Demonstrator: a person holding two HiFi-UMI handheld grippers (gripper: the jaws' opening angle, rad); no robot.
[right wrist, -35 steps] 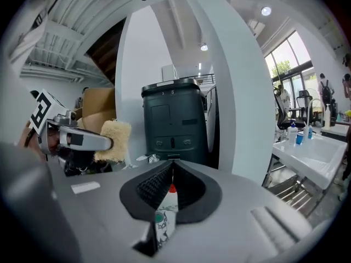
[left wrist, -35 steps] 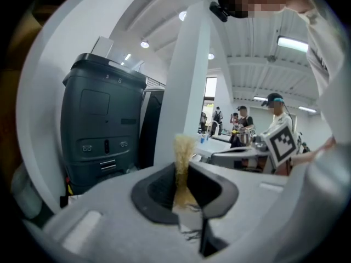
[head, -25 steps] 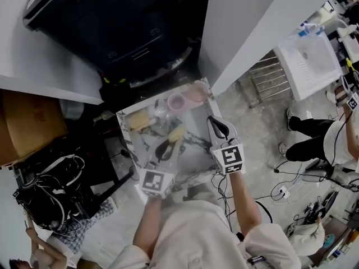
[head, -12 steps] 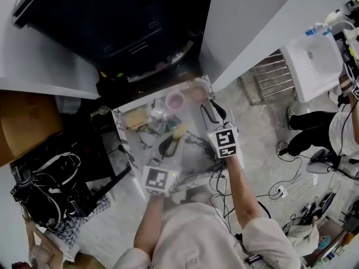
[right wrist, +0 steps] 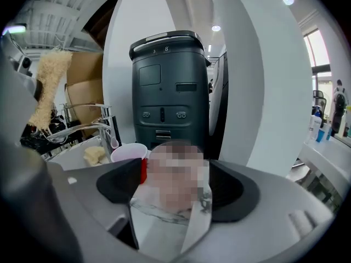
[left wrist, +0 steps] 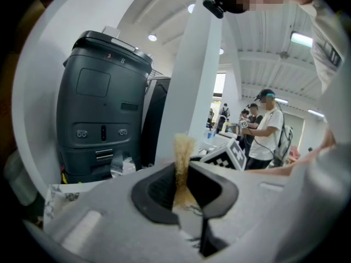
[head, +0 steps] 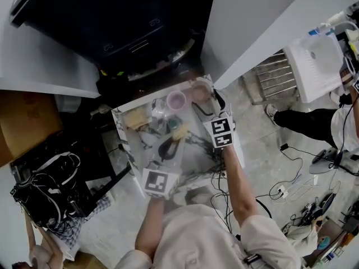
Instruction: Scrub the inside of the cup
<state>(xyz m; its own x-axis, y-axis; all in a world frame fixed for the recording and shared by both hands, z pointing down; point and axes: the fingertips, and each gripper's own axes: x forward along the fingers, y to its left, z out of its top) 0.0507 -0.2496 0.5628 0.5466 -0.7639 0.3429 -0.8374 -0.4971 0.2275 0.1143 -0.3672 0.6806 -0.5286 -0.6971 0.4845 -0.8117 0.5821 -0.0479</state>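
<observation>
Noting left claw [left wrist: 184, 189] clamped on tan fibrous scrubber [left wrist: 182, 152]; right claw [right wrist: 173, 188], jaws just opened wide, gap unreadable, may topple the pink round cup [right wrist: 129, 153] just beside it.

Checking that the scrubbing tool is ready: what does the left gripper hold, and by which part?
A tan fibrous scrubber, clamped by its lower end between the left gripper's jaws; the rest sticks up past them.

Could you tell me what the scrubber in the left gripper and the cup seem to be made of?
Scrubber: probably dry plant fibre, like loofah; tan, frayed, matte strands. Cup: likely plastic; thin smooth rim, pale inside, red outside.
</observation>
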